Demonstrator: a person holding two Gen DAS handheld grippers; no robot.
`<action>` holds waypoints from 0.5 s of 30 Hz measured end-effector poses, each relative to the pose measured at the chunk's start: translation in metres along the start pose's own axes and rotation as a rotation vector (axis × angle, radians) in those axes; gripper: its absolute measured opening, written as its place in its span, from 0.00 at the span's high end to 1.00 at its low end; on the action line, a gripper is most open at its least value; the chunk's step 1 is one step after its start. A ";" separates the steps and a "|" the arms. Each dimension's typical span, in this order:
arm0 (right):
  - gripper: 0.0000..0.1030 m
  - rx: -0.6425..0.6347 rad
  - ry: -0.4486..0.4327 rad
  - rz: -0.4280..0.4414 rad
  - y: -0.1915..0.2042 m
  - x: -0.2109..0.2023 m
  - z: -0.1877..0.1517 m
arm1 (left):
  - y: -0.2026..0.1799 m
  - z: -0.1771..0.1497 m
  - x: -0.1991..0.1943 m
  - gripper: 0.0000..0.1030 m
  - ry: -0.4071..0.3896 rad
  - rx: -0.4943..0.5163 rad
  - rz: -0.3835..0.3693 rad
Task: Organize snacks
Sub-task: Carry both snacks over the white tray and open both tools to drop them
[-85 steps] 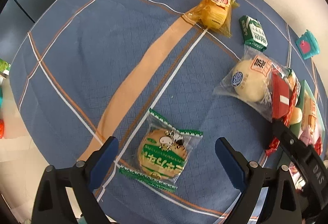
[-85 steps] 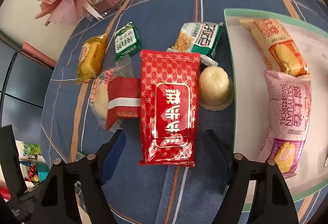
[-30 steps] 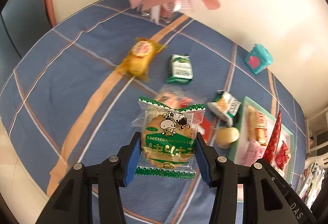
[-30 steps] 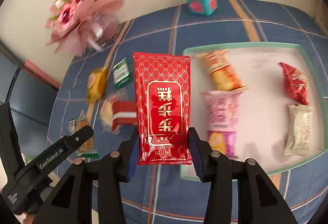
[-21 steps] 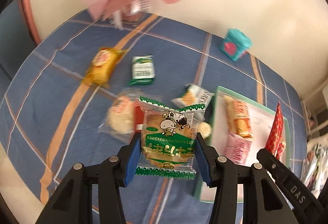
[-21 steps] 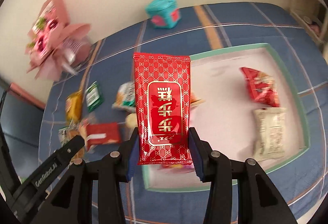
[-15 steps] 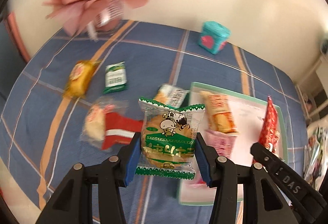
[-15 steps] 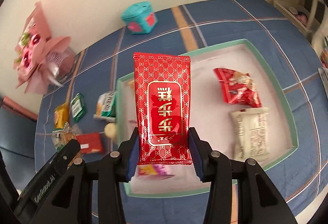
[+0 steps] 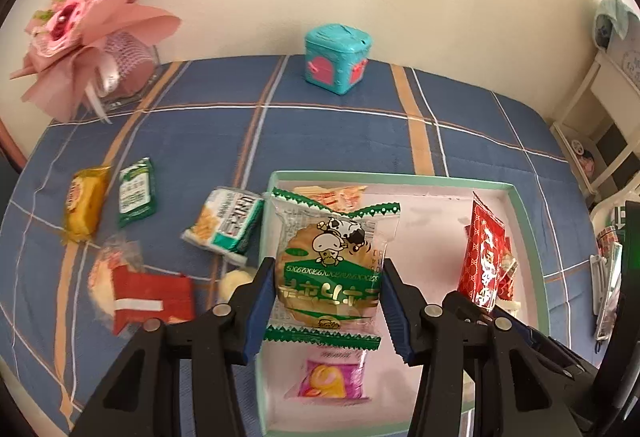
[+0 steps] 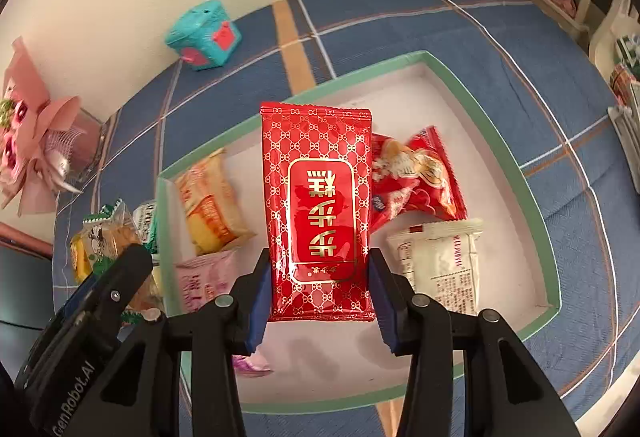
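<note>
Cookie packet (image 9: 330, 269), red packet (image 10: 320, 213), upright above tray (image 10: 536, 193).

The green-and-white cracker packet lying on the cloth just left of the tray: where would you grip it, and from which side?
Across its short width, from above. The cracker packet lies flat and tilted, one end against the tray wall; its long edges look free, though a round bun sits close by.

The left gripper (image 9: 329, 301) clamps a green-edged cookie packet (image 9: 331, 269) between its blue pads. Beyond the fingertips lies a green-rimmed tray (image 9: 524, 225). A pink packet (image 9: 330, 381) sits in it just below the fingers. A red-wrapped bun (image 9: 140, 291) lies left of the fingers.
</note>
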State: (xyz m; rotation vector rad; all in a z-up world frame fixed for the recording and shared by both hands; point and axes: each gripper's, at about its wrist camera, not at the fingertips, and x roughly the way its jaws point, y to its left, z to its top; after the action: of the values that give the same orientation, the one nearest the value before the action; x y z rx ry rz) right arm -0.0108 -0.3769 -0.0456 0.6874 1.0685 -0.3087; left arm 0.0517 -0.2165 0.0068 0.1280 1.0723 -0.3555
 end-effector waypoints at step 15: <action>0.54 0.042 -0.018 -0.055 -0.021 0.005 0.018 | -0.022 0.011 0.034 0.49 0.056 0.011 -0.068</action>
State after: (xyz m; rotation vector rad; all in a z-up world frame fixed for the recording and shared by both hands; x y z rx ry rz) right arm -0.0073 -0.4045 -0.0523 0.6923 1.0674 -0.3852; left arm 0.0680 -0.2477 -0.0162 0.1123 1.1325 -0.4209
